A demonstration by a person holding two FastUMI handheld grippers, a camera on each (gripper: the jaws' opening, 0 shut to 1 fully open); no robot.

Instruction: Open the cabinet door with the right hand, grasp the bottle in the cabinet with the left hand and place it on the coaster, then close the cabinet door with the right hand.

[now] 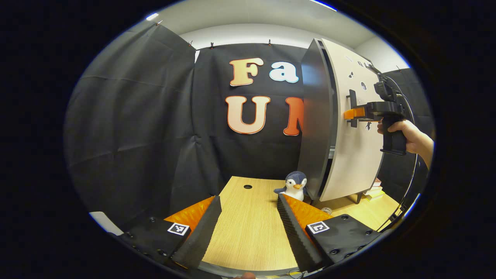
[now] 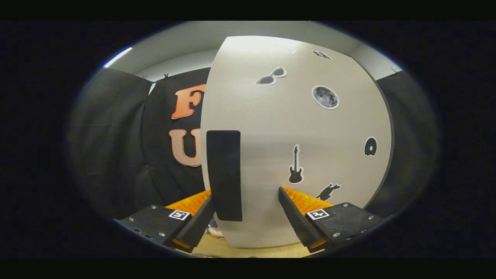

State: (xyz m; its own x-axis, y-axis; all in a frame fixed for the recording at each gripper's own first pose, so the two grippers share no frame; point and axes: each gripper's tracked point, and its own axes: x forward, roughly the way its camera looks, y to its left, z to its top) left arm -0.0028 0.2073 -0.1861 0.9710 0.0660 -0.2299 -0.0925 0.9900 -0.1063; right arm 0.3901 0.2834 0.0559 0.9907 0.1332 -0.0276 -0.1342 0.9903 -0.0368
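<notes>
**Right gripper at the door handle, door not yet swung**

The right gripper point(image 2: 245, 211) sat spread, its 2 fingers flanking the cabinet's handle point(image 2: 224, 175) without pressing it; the handle lay toward the left finger, leaving a gap on the other side. The handle was a dark, flat, matte bar, its long axis upright, mounted near the left edge of the cabinet door point(image 2: 310, 128). From the left gripper view the right gripper point(image 1: 354, 113) reached the handle point(image 1: 352, 107) head-on, a hand point(image 1: 407, 135) on its grip.

The door was pale, finely textured board, flat-faced, dotted with small dark stickers. The cabinet's side panel point(image 1: 316, 116) was dark and smooth.

The left gripper point(image 1: 249, 217) hung spread and unloaded over the light wood-grain desk point(image 1: 248, 232), well left of the cabinet; the right was plainly the nearer one to the handle. A plush penguin point(image 1: 295, 185) stood by the cabinet's corner.

The bottle was presumably behind the door; it could not be made out. Judged: opening step, grip unfinished.
</notes>
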